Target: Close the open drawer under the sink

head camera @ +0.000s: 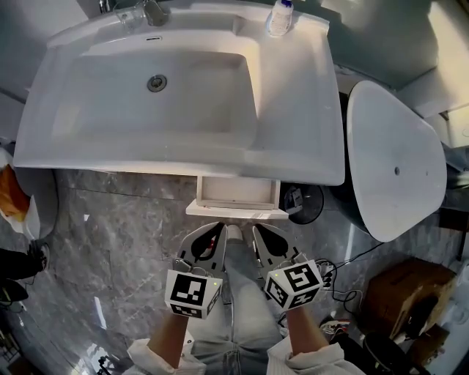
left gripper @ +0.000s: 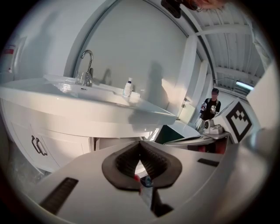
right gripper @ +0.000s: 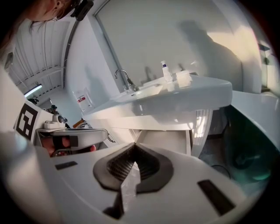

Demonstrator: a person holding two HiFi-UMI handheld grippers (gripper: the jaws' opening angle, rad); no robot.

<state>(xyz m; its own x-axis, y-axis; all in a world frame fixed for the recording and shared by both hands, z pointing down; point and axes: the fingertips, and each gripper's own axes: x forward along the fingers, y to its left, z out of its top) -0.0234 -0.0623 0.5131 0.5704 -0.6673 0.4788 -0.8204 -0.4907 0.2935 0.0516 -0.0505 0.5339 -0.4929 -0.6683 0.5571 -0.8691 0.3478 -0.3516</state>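
The white drawer (head camera: 238, 196) sticks out open from under the white sink (head camera: 176, 88), its front edge toward me. My two grippers hover side by side just in front of it, over the person's legs. The left gripper (head camera: 219, 230) is shut and empty, its tips a short way from the drawer's front. The right gripper (head camera: 257, 231) is likewise shut on nothing. In the left gripper view the dark pads (left gripper: 151, 159) meet at the tips of the left gripper (left gripper: 140, 142), below the sink's rim (left gripper: 87, 109). The right gripper view has the right gripper (right gripper: 133, 144) aimed at the drawer (right gripper: 164, 139).
A black round bin (head camera: 308, 203) stands right of the drawer. A large white oval lid (head camera: 392, 157) lies further right, and a cardboard box (head camera: 399, 293) with cables is on the floor. A bottle (head camera: 280, 16) and faucet (head camera: 152, 11) sit on the sink. The cabinet door handle (left gripper: 38, 145) is left of the drawer.
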